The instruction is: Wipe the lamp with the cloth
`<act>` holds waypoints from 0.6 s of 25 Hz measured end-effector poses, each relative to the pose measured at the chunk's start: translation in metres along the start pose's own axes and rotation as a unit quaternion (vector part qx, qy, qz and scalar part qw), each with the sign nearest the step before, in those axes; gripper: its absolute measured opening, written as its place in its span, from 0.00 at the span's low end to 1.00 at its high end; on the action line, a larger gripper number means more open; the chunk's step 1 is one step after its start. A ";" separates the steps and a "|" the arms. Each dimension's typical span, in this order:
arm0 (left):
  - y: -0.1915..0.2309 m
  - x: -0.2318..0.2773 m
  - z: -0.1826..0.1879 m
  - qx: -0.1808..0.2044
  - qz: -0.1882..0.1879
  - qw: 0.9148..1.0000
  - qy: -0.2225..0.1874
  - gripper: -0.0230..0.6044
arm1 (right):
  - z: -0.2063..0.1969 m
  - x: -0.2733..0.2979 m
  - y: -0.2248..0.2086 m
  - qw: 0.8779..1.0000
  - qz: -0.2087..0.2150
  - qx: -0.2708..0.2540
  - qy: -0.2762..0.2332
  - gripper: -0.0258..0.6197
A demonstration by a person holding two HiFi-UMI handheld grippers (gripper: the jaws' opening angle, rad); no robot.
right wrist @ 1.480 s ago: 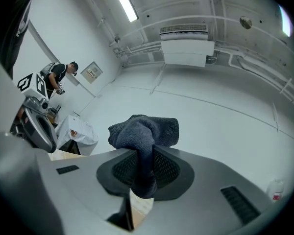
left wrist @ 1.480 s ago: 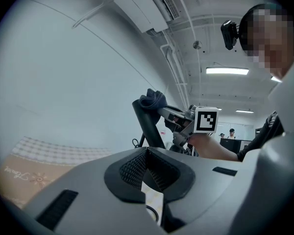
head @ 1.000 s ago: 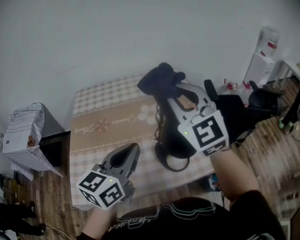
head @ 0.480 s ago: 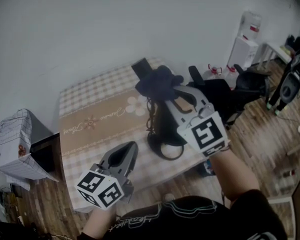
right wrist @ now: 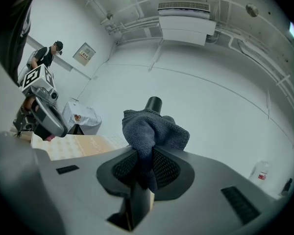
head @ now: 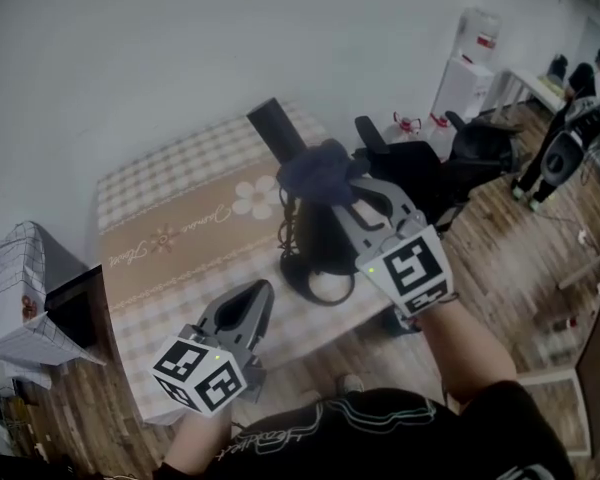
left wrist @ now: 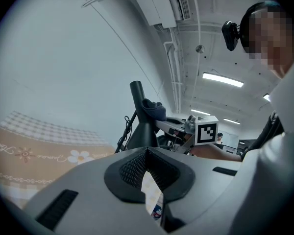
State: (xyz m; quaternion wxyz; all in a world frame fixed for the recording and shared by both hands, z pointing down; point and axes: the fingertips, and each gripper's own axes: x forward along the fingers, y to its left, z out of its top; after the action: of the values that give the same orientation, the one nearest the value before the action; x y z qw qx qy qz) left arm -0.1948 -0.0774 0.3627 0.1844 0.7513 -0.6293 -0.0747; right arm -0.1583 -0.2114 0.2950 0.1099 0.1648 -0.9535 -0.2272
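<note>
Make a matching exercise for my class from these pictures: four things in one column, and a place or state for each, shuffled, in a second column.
Things
1. cloth
2. left hand-held gripper
3. lamp
4. water dispenser

Places and states
A. stands on the checked tablecloth
B. jaws shut, nothing between them
C. by the wall, beyond the table
D. clamped in the right hand-held gripper

Pairs: 1-D, 2-B, 3-A, 4-C
</note>
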 end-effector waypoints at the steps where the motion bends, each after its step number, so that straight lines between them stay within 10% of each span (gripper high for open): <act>1: -0.001 0.000 0.000 0.000 -0.001 1.000 0.000 0.04 | -0.004 -0.002 0.001 1.000 0.000 0.001 0.004 0.13; 15: -0.036 0.016 -0.006 0.010 0.034 0.999 -0.009 0.04 | -0.052 -0.030 0.014 0.998 0.055 0.006 0.021 0.13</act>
State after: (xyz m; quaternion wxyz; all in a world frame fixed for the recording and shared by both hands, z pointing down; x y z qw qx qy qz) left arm -0.1559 -0.0870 0.3571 0.1734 0.7302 -0.6572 -0.0688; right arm -0.1200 -0.2093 0.3430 0.1408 0.1171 -0.9600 -0.2119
